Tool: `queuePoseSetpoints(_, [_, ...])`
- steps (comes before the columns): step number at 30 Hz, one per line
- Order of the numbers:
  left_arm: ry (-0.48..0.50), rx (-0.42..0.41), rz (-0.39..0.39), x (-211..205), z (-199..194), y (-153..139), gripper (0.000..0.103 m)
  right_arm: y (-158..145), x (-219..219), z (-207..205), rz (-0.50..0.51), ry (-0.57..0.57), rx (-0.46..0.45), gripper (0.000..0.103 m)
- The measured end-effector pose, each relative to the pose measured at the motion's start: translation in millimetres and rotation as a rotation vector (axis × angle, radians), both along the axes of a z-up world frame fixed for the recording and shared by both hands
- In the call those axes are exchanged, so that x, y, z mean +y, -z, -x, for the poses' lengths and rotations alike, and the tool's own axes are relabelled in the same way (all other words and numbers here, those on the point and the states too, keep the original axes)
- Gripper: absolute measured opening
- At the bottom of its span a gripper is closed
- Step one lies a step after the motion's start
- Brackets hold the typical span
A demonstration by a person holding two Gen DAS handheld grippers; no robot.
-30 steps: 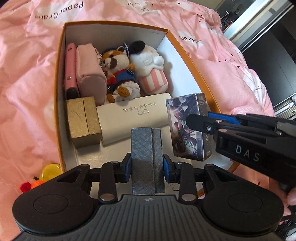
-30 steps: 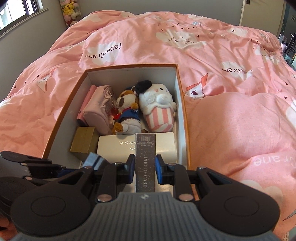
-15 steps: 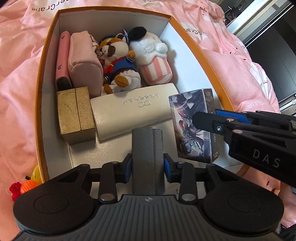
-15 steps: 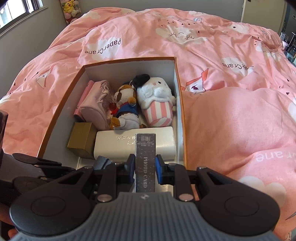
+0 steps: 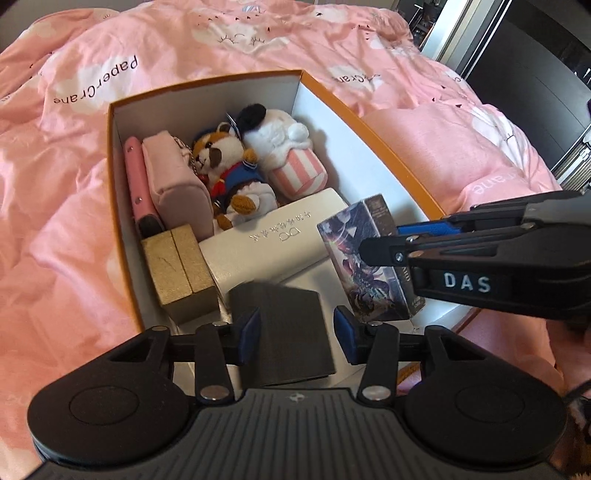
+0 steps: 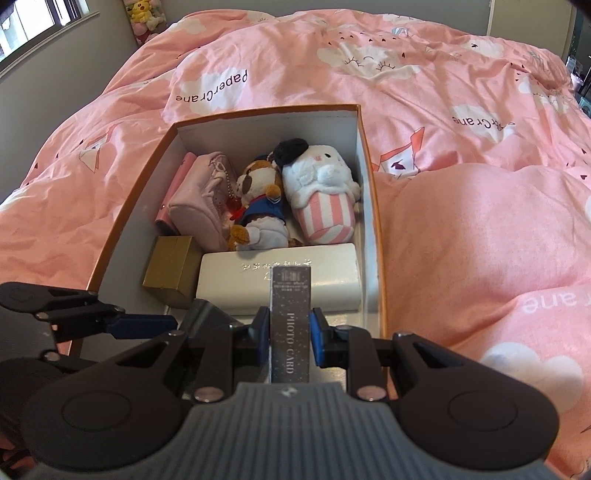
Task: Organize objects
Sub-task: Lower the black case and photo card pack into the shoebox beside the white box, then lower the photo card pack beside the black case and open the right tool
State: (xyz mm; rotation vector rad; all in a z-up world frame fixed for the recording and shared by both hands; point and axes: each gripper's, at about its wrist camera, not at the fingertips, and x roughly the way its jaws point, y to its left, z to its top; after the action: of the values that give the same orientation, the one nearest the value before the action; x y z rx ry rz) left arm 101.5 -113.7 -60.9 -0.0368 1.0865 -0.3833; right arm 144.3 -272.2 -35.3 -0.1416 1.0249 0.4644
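Note:
An orange-rimmed white box lies on the pink bed. My left gripper stands open over its near end; a dark grey box sits blurred and tilted between its blue pads, touching neither. My right gripper is shut on a dark photo card box, held upright at the near right of the orange box; it also shows in the left wrist view. Inside lie a white case, a gold box, a pink pouch, a dog plush and a striped plush.
The pink duvet surrounds the box on all sides. A pink wallet stands against the box's left wall. A dark wardrobe is at the far right. A window and plush toys are at the far left.
My left gripper has opened and let go of the dark grey box, which has tipped over flat. The left gripper has pulled back and up. The right gripper still holds the card box.

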Motion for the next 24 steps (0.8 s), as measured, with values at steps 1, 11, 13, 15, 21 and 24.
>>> queuePoseSetpoints(1, [-0.004, -0.003, 0.013, 4.1, 0.5, -3.3, 0.052, 1.0, 1.2, 0.2, 0.006, -0.001, 0.002, 0.024])
queuePoseSetpoints(11, [-0.21, -0.041, 0.292, 79.2, -6.8, -36.3, 0.052, 18.8, 15.4, -0.2, 0.0, 0.014, 0.11, 0.024])
queuePoseSetpoints(13, [-0.251, -0.057, 0.318, 92.6, -7.7, -39.1, 0.052, 26.4, 17.8, -2.0, -0.026, 0.027, 0.166, 0.024])
queuePoseSetpoints(15, [-0.284, -0.069, 0.339, 103.3, -9.1, -39.1, 0.052, 33.8, 21.0, -3.6, -0.038, 0.039, 0.205, 0.024])
queuePoseSetpoints(21, [-0.33, -0.045, 0.355, 121.3, -12.1, -27.8, 0.052, 41.0, 29.9, -5.8, -0.094, 0.06, 0.265, 0.024])
queuePoseSetpoints(24, [-0.339, -0.041, 0.355, 125.0, -11.9, -23.0, 0.052, 42.6, 34.0, -6.9, -0.095, 0.078, 0.262, 0.024])
